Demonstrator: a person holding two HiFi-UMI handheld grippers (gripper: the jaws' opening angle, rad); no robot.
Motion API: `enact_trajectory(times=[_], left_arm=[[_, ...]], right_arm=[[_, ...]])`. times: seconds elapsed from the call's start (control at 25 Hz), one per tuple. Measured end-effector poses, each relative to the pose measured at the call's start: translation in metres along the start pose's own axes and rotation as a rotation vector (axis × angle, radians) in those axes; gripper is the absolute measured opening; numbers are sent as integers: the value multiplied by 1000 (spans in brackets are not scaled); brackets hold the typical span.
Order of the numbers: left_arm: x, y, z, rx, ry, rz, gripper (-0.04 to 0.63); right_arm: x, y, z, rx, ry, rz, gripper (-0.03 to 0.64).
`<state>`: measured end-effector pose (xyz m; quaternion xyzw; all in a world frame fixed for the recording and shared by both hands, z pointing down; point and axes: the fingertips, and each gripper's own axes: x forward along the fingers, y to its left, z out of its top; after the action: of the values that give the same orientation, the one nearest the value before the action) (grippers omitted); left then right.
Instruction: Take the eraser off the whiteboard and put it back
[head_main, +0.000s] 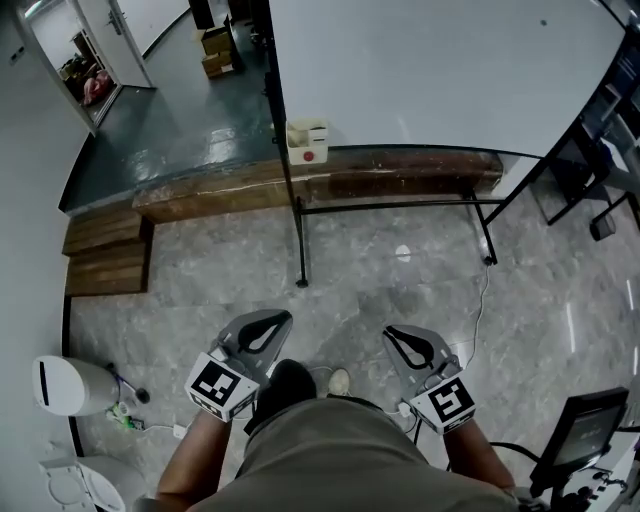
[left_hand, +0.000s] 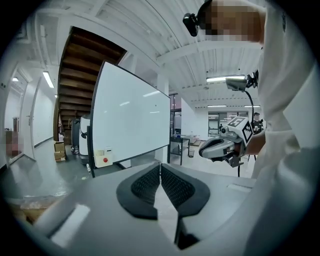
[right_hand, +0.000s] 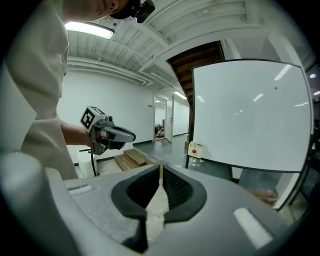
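Bright, even indoor light fills all three views. It comes from long ceiling lamps (left_hand: 227, 79); one of them glares white at the top of the right gripper view. The whiteboard (right_hand: 250, 115) carries pale streaks of reflected lamps, and the glossy floor (head_main: 400, 290) shows small bright spots. Shadows are faint and soft. Straight lines bend toward the edges in every view, and both gripper views sit inside a dark round border. Close to the lens, the grey body of the left gripper (left_hand: 160, 166) and of the right gripper (right_hand: 160, 168) is soft, while the room behind is fairly sharp.
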<state>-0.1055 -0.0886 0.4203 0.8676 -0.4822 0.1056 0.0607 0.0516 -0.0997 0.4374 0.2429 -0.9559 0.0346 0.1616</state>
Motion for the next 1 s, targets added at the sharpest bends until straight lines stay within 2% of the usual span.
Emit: enact_trajectory(times=[0.24, 0.44, 0.8, 1.0], left_arm=[[52, 56, 8, 70, 31, -29, 33], [108, 109, 19, 109, 18, -76, 58], [191, 218, 37, 184, 49, -185, 110], [239, 266, 37, 246, 88, -251, 135]], right_arm=[[7, -40, -2, 49, -6, -91, 12], [18, -81, -5, 55, 57, -204, 12], [89, -125, 34, 87, 29, -328, 12], [123, -142, 36, 106, 46, -391, 12]])
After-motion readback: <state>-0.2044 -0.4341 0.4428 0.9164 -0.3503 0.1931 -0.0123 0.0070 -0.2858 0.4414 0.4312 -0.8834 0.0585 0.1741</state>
